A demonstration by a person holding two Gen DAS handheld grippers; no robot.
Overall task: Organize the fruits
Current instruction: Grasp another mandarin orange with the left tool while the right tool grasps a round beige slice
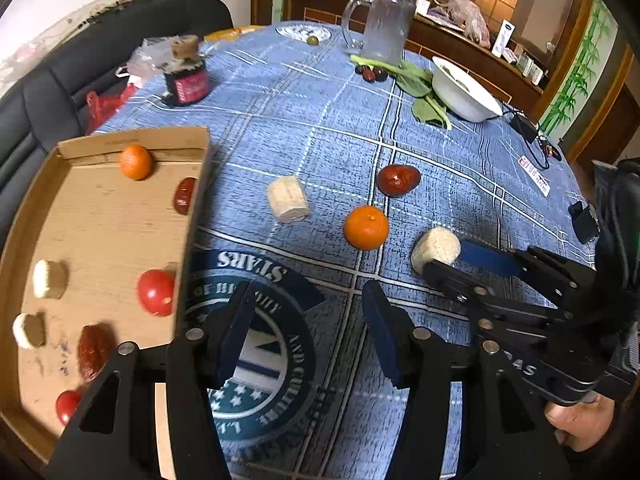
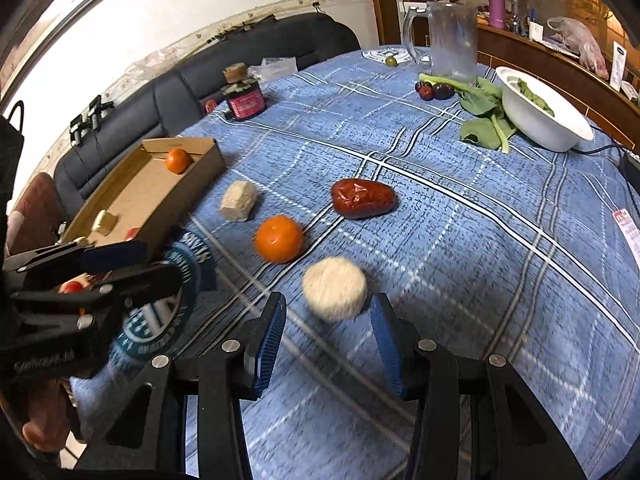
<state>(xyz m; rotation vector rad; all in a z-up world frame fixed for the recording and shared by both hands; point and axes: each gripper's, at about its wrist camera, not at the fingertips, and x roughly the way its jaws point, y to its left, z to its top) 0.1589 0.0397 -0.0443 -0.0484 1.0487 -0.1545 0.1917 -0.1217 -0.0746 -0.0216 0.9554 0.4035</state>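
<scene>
A shallow cardboard box (image 1: 100, 240) lies at the table's left and holds an orange (image 1: 136, 162), tomatoes, red dates and pale chunks. On the blue cloth lie a pale chunk (image 1: 288, 199), a red date (image 1: 398, 179), an orange (image 1: 366, 227) and a round pale piece (image 1: 436, 248). My left gripper (image 1: 308, 336) is open and empty beside the box. My right gripper (image 2: 328, 344) is open, its fingers on either side of the round pale piece (image 2: 335, 288), just short of it. The orange (image 2: 279, 238), date (image 2: 362, 198) and box (image 2: 148, 192) lie beyond.
A dark jar (image 1: 186, 80), a glass pitcher (image 1: 386, 28), leafy greens (image 1: 420, 88), a white bowl (image 1: 464, 88) and dark fruits (image 1: 372, 73) stand at the far side. A black sofa (image 1: 100, 52) runs behind the table. A cable and adapter (image 1: 528, 128) lie at right.
</scene>
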